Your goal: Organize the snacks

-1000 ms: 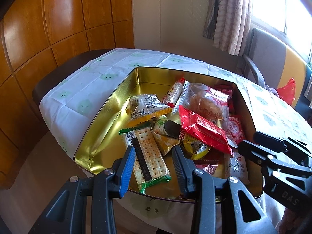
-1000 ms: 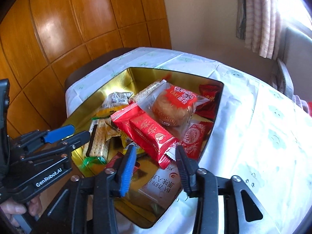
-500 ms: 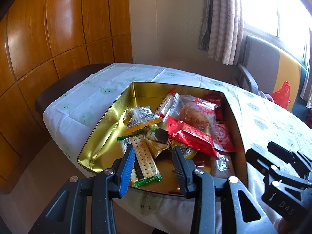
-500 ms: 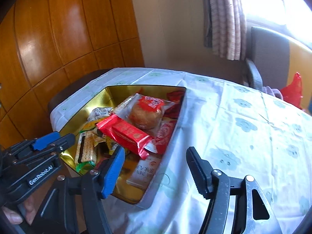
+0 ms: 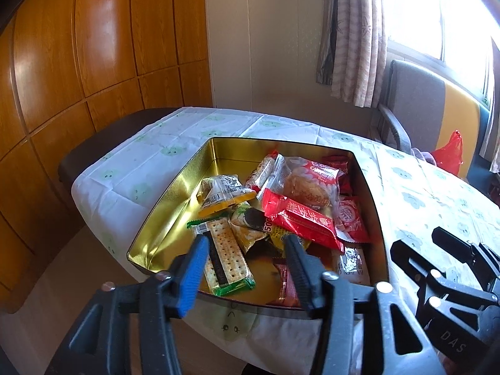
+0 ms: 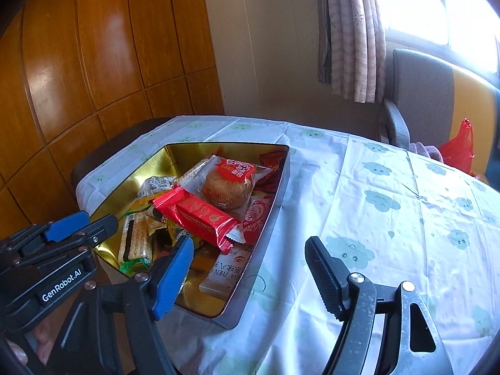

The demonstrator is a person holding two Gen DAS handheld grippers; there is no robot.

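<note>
A gold tin [image 5: 175, 200] [image 6: 125, 181] on the table holds several wrapped snacks: a cracker pack [image 5: 226, 256] [image 6: 136, 237], a long red pack [image 5: 300, 222] [image 6: 200, 215] and a round pastry in clear wrap [image 5: 307, 187] [image 6: 228, 184]. My left gripper [image 5: 245, 243] hovers over the tin's near edge, above the cracker pack. Its jaws are opening with nothing between them. My right gripper [image 6: 250, 247] hangs over the tin's right wall and the cloth; its jaws are opening too and hold nothing. Each gripper shows at the edge of the other's view.
A white cloth with green faces [image 6: 390, 212] covers the table to the right of the tin. A grey and yellow chair [image 5: 418, 106] with a red bag [image 5: 450, 153] stands by the window. Wooden panels [image 5: 93, 62] line the left wall.
Both grippers have pulled back from the tin and spread their jaws wider. The right gripper has swung right, so its view now takes in more of the cloth.
</note>
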